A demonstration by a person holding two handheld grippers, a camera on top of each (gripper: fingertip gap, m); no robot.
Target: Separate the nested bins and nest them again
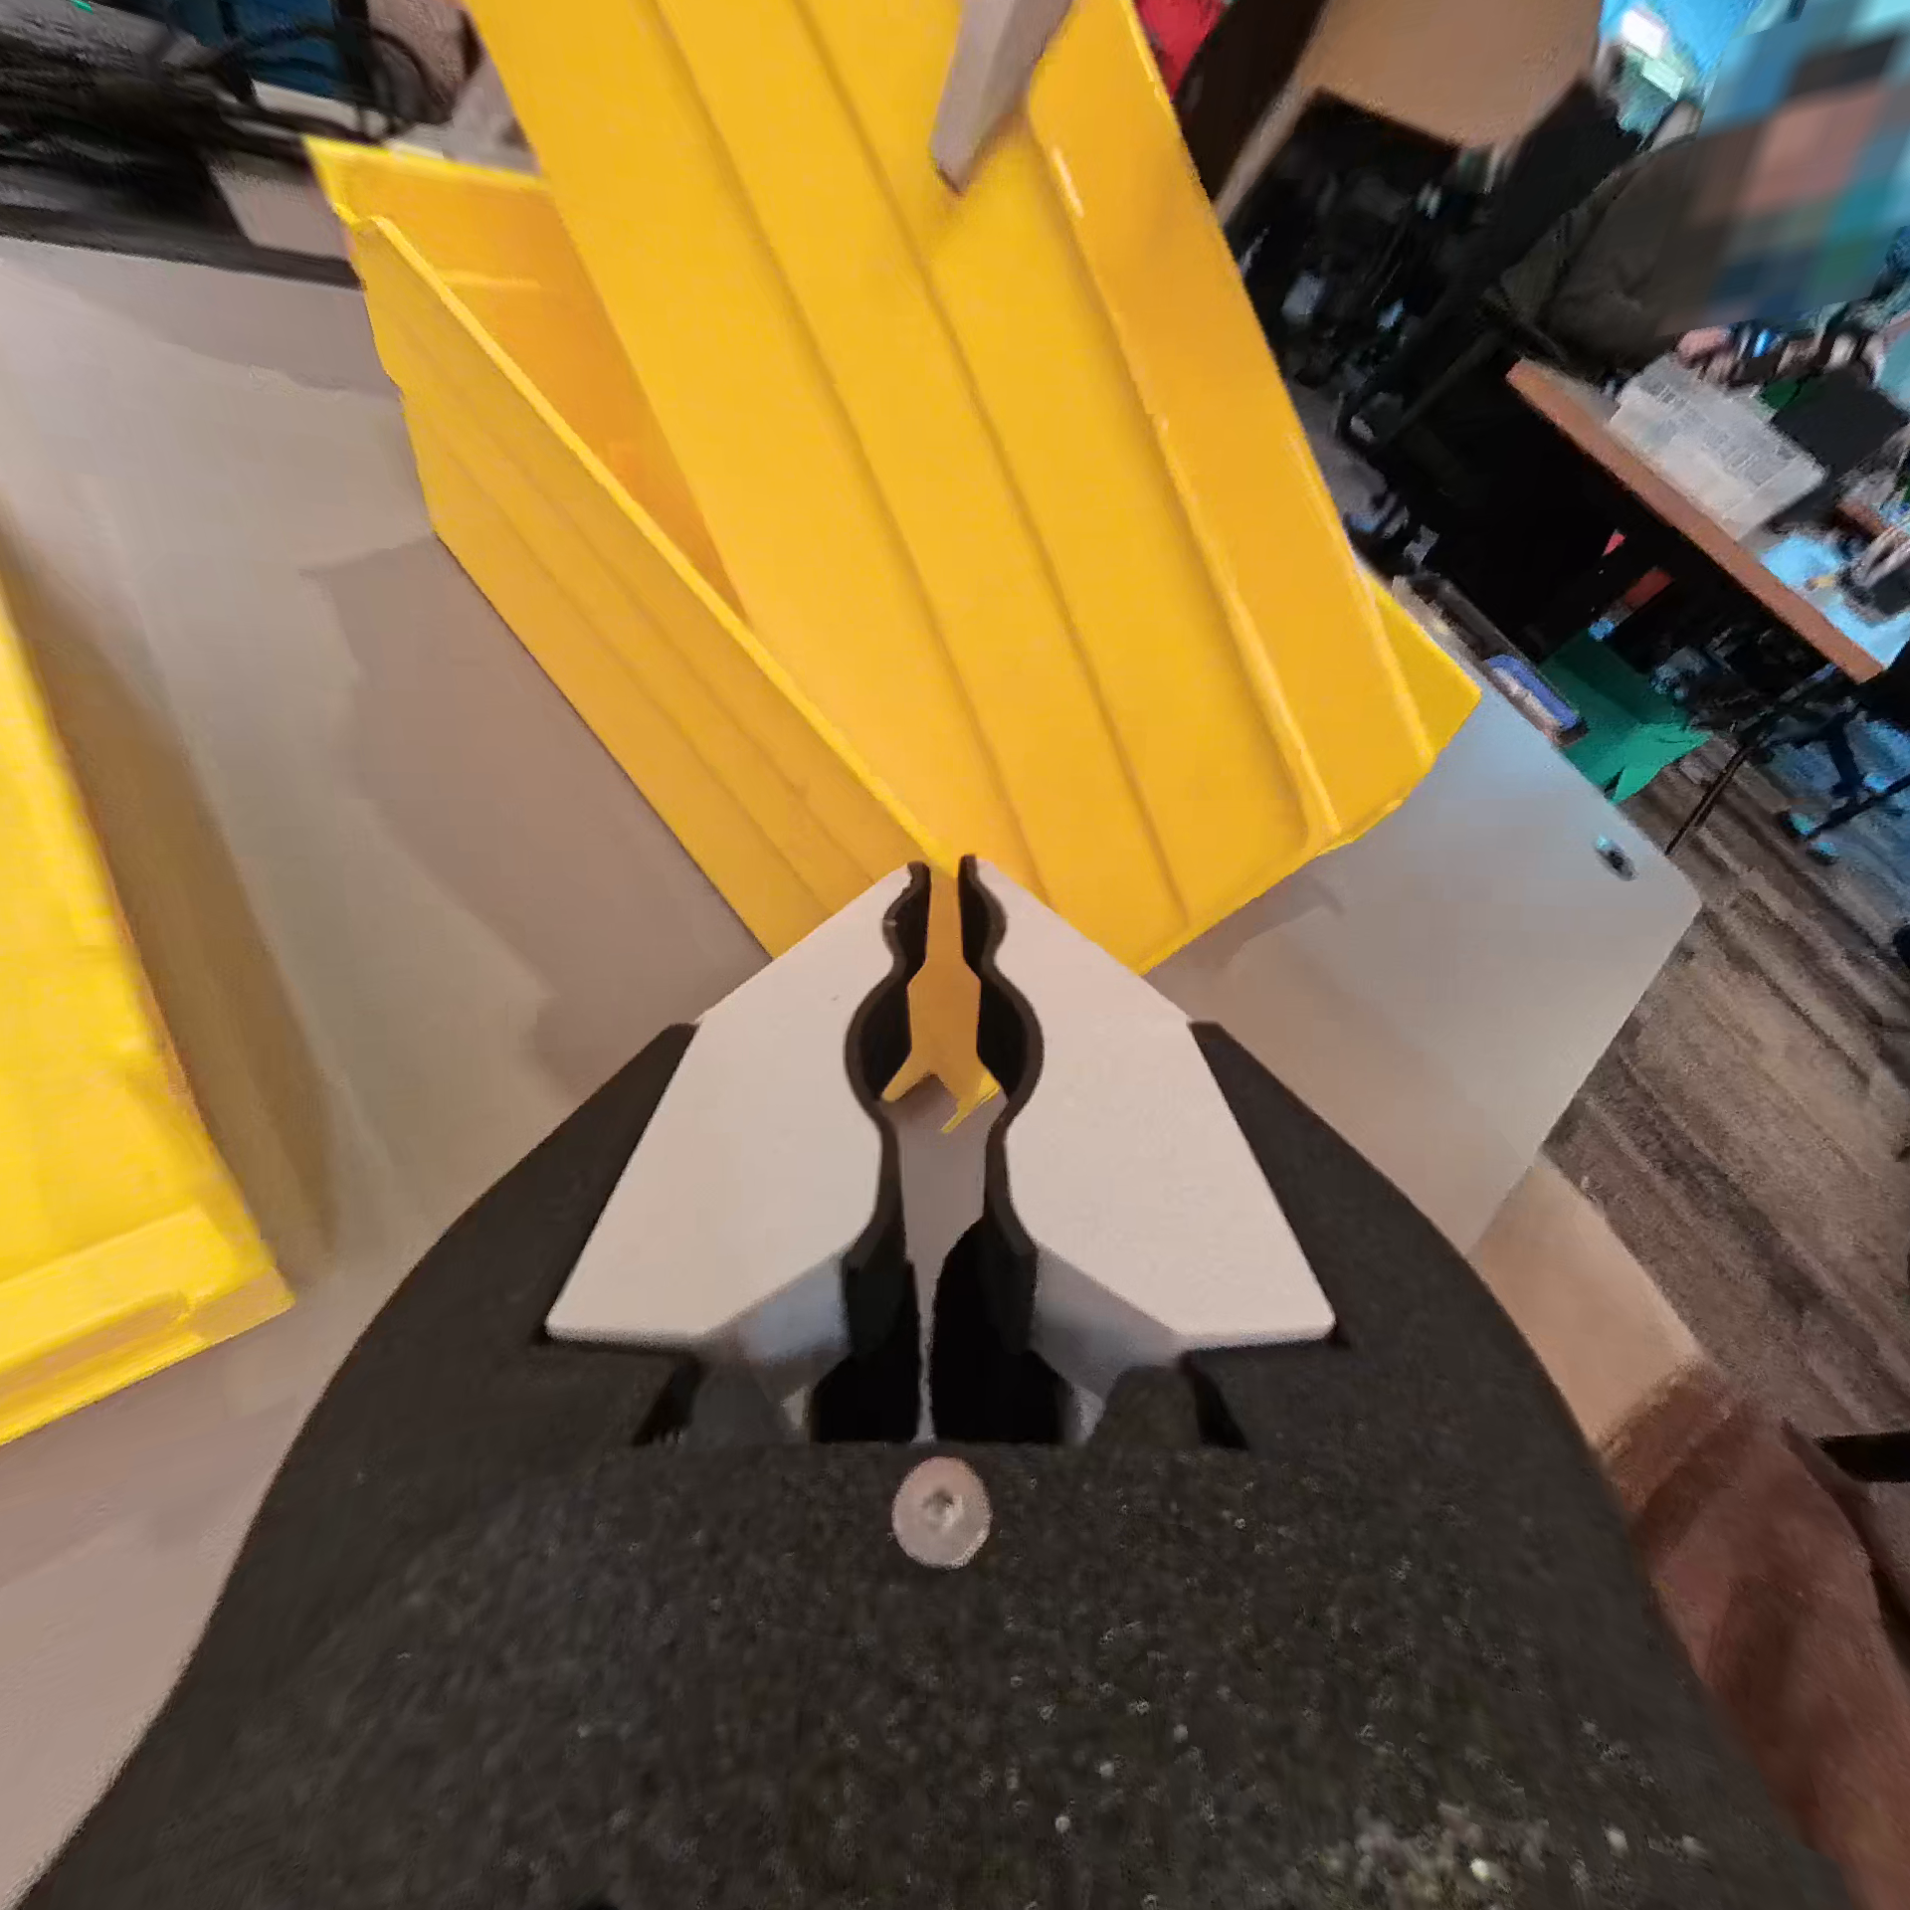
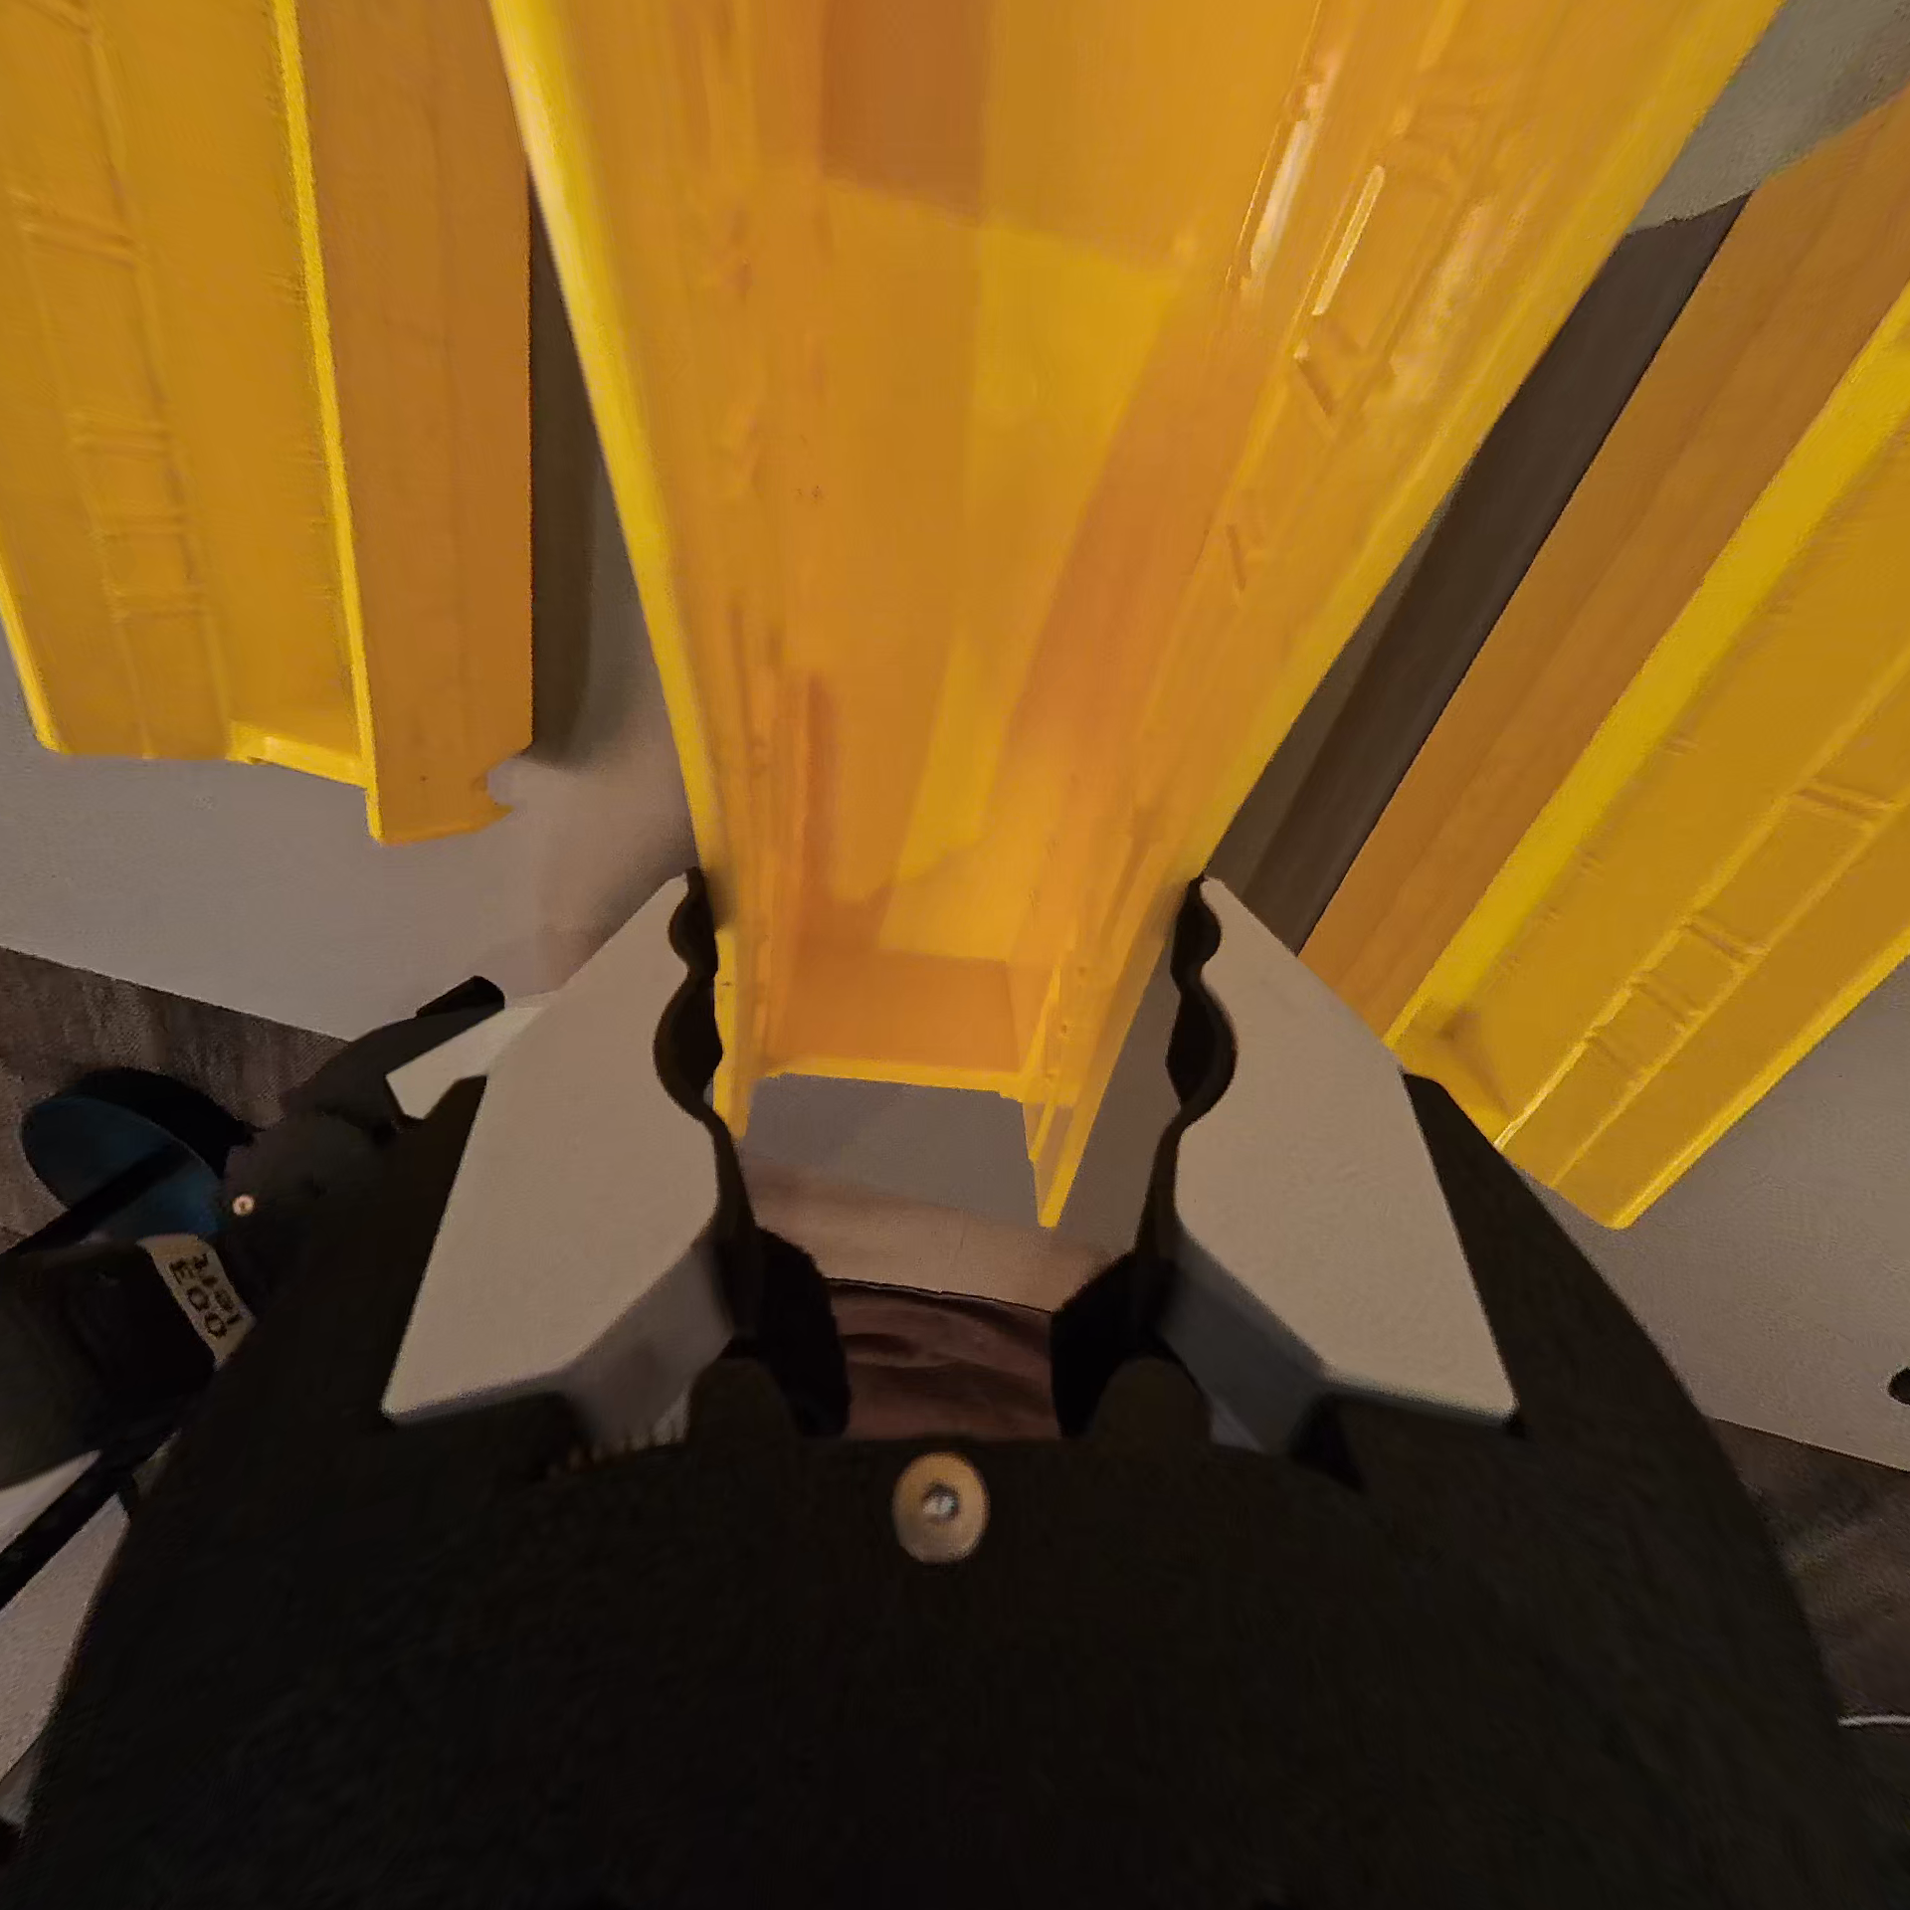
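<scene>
Left claw [image 1: 945, 879] pinches the tilted bin [image 1: 982, 496] by its wall; right claw [image 2: 946, 899] clamps its end; it enters the counter bin [image 1: 537, 496]; a third bin [image 1: 93, 1034] seemingly waits; renesting underway.

yellow bin [image 1: 992, 434] | tilted, lifted | second bin [image 1: 579, 579] beneath, on table [image 1: 258, 641]
</scene>
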